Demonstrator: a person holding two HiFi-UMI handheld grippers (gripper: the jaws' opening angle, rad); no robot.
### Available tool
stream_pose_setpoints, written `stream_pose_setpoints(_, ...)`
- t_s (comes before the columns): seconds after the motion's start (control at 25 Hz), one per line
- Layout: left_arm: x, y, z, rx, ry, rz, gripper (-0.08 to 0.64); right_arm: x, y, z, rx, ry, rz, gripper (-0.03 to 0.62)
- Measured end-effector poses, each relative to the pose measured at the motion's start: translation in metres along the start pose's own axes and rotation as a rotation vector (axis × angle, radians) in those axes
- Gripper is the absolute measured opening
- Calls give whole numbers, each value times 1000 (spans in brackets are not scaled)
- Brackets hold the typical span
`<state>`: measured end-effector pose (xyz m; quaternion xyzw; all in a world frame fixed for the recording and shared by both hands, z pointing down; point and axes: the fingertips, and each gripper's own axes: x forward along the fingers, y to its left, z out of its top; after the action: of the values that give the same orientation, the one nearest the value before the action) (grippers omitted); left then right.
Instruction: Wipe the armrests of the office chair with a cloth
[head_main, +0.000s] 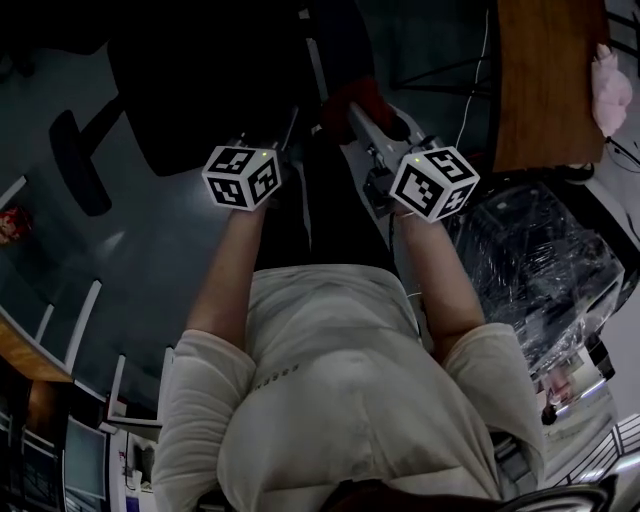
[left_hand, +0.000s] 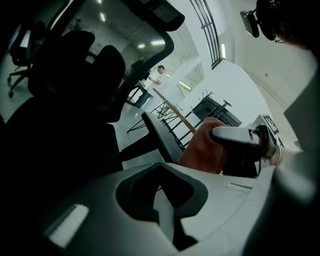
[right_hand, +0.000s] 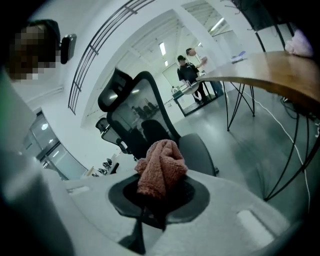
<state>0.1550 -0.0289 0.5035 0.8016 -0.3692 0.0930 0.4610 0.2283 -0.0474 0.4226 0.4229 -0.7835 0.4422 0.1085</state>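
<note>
Right gripper (right_hand: 159, 196) clamps the cloth (right_hand: 161, 165), left gripper (left_hand: 162, 205) closed empty beside it

We are in a bright open office: a mesh-backed office chair (right_hand: 136, 111), a wooden desk (right_hand: 265, 72) on thin black legs, strip lights (right_hand: 162, 48) overhead, and two people (right_hand: 192, 67) standing far off

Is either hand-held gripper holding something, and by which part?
The right hand-held gripper grips the pink cloth by its bunched lower end; the rest sticks up loose. The left hand-held gripper holds nothing, jaws together.
</note>
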Motion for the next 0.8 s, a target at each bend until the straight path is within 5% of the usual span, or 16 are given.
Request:
stream_pose_setpoints(0.4,37,-8,37,-25,-27,16,15,51,-62,155,-148,-130,-57,48)
stream_pose_setpoints(0.8,70,8,53,-75,-66,76,15,153,-108,145,-168,60,-21,48)
